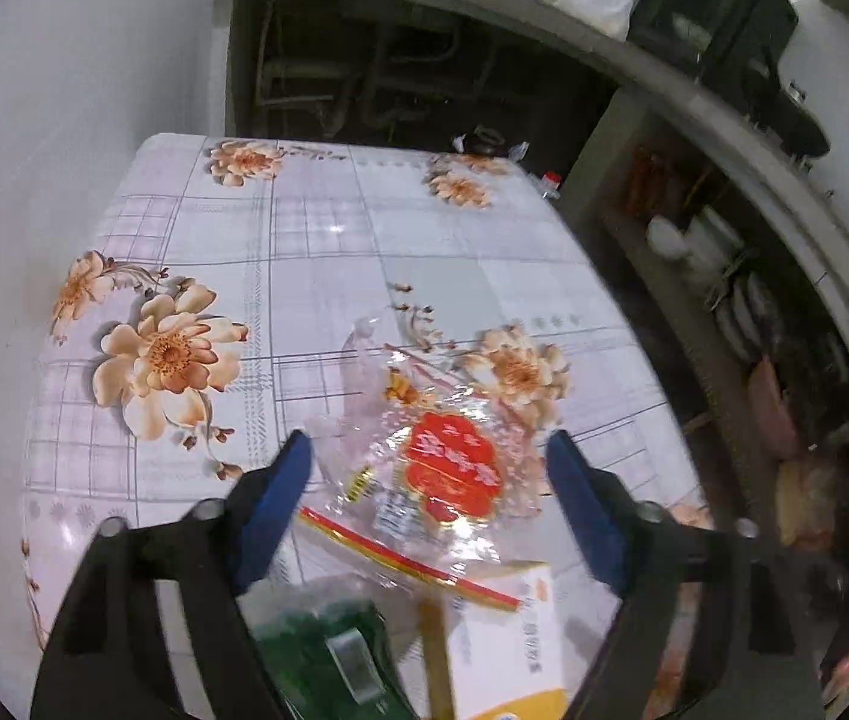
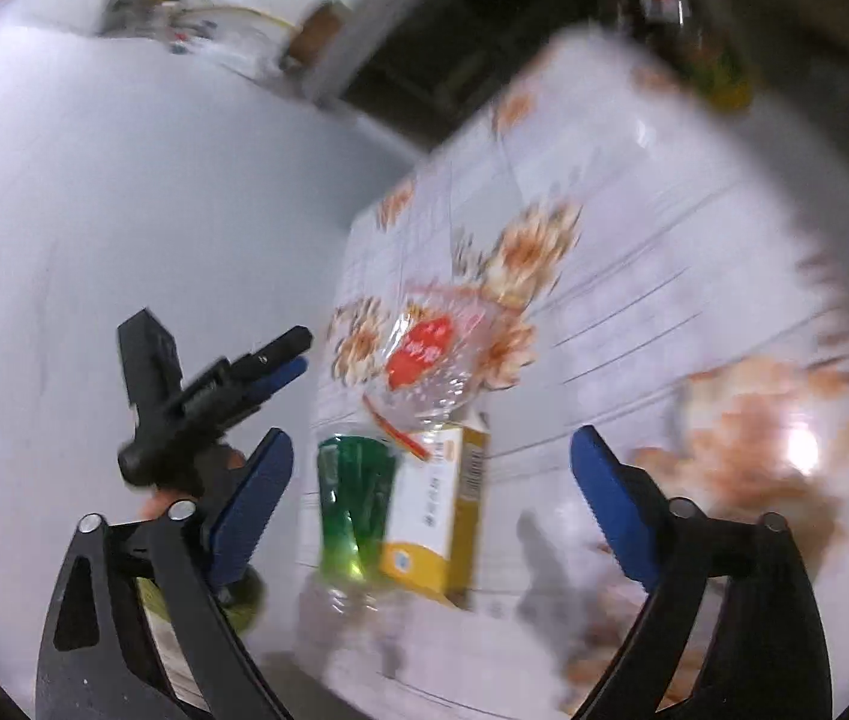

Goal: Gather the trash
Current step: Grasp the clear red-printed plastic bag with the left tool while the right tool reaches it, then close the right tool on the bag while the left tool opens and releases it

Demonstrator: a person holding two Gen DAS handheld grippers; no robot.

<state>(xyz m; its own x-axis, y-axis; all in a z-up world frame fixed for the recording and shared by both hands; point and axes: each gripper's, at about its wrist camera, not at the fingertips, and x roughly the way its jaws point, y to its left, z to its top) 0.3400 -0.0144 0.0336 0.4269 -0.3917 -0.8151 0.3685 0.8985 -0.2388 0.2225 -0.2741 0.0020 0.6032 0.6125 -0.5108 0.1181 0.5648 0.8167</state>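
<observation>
Floral table [image 1: 316,240] w/ wrapper [image 1: 424,456], carton [image 1: 508,648], bottle [image 1: 334,648].

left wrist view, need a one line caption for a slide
Open left gripper above a clear plastic wrapper on the floral tablecloth, carton and green bottle nearer.

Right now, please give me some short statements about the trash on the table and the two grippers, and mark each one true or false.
1. The clear plastic wrapper carries a red label. True.
2. The left gripper is shut on the wrapper. False: its jaws stand open, the wrapper lies ahead between them.
3. The yellow and white carton stands beside the green bottle. True.
4. The floral tablecloth is plain blue. False: it is pale with orange flowers.
5. The right gripper holds the bottle. False: it is open and empty.
</observation>
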